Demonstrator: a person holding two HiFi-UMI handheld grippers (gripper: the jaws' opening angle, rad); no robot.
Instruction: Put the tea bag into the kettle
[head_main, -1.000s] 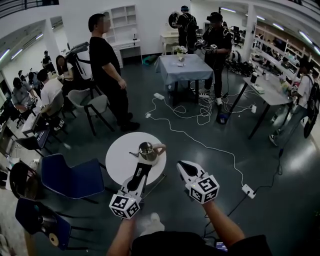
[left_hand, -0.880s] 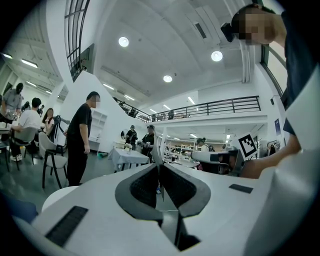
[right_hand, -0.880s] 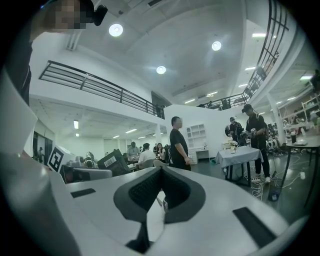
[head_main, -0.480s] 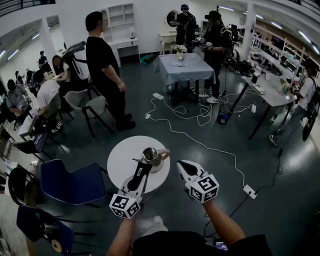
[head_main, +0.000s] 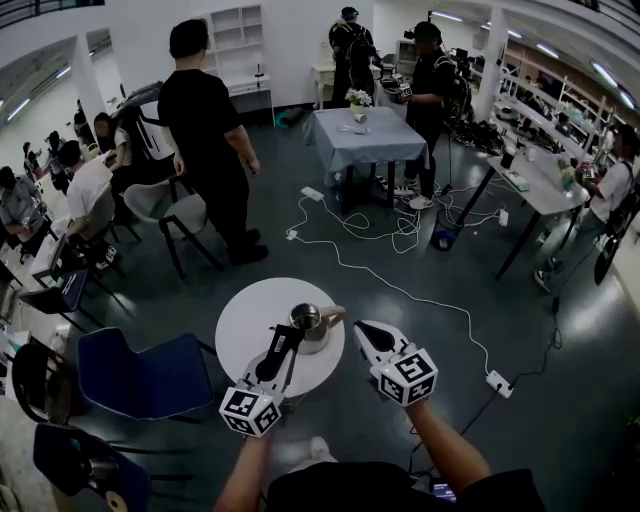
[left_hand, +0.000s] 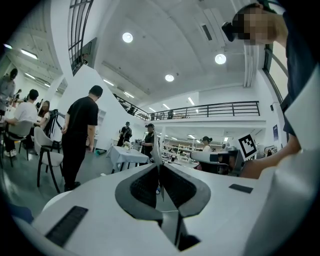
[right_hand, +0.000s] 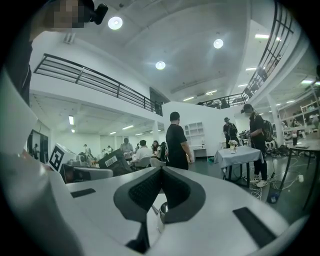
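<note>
A round white table (head_main: 245, 330) carries a metal kettle (head_main: 308, 322) with a pale handle. My left gripper (head_main: 287, 335) reaches over the table's near edge, its tips just left of the kettle. Its jaws are shut in the left gripper view (left_hand: 158, 162), and a thin pale sliver, apparently the tea bag (left_hand: 154, 149), sticks up between the tips. To the right of the kettle, my right gripper (head_main: 360, 328) hangs off the table and is shut on nothing. In the right gripper view (right_hand: 161, 169) the kettle (right_hand: 162, 209) shows low behind the jaws.
A blue chair (head_main: 145, 365) stands left of the round table. A person in black (head_main: 205, 140) stands beyond it by grey chairs. Farther back is a cloth-covered table (head_main: 368, 135) with people around. White cables (head_main: 400, 225) and a power strip (head_main: 497, 382) lie on the floor at right.
The round table and kettle have drawn nearer to both grippers in the head view. The grippers keep the same pose and stay shut. The person in black has shifted slightly.
</note>
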